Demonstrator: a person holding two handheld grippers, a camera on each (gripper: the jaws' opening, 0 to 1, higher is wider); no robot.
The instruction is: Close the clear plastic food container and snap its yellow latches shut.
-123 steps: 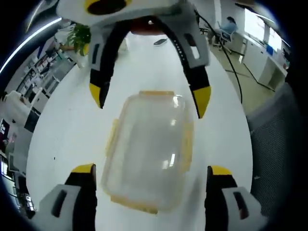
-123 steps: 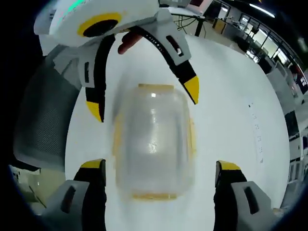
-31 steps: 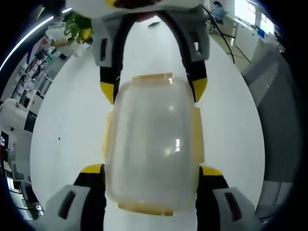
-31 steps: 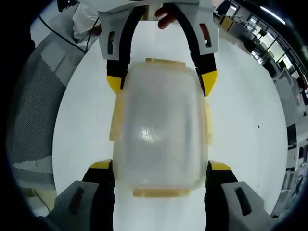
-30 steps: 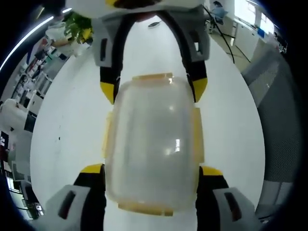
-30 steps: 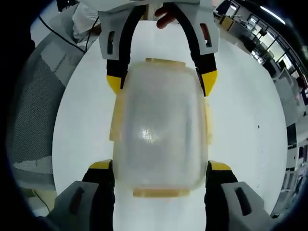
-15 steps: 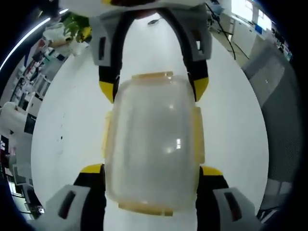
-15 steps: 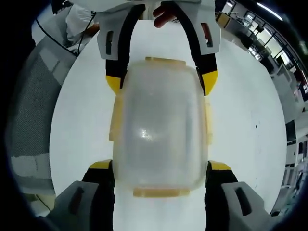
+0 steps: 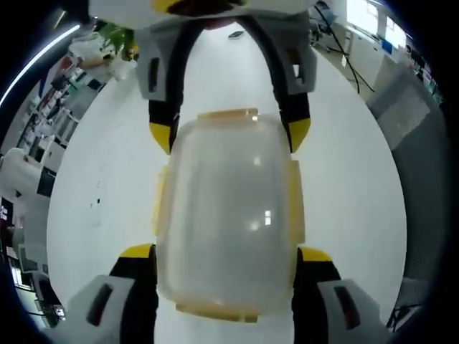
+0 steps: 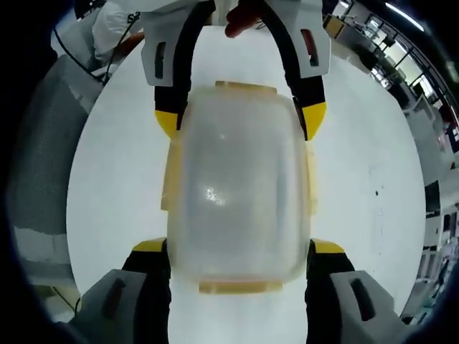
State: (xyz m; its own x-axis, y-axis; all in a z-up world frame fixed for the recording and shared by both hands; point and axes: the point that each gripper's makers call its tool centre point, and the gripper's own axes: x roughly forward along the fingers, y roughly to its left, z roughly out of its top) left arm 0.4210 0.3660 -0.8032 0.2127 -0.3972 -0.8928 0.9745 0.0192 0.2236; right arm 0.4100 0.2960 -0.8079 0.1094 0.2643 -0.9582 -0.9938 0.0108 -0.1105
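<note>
With both the left tongs point(image 9: 224, 252) and right tongs point(image 10: 239, 247) clenched on the clear food container point(image 9: 226, 222), squeeze evenly so its yellow side latches point(image 9: 295, 201) seat without skewing.

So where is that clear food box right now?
The clear plastic food container sits on the white table, gripped at opposite ends by both grippers.

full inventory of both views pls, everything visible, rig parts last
food container: 1, clear with yellow latches, lid on, on the table between both hand-held grippers
table: 1, white, under the container
plant: 1, green, far end of the table, left gripper view
left hand-held gripper: 1, black with yellow tips, jaws against one end of the container
right hand-held gripper: 1, same colours, jaws against the opposite end
person's fingers: behind the far gripper, right gripper view
</note>
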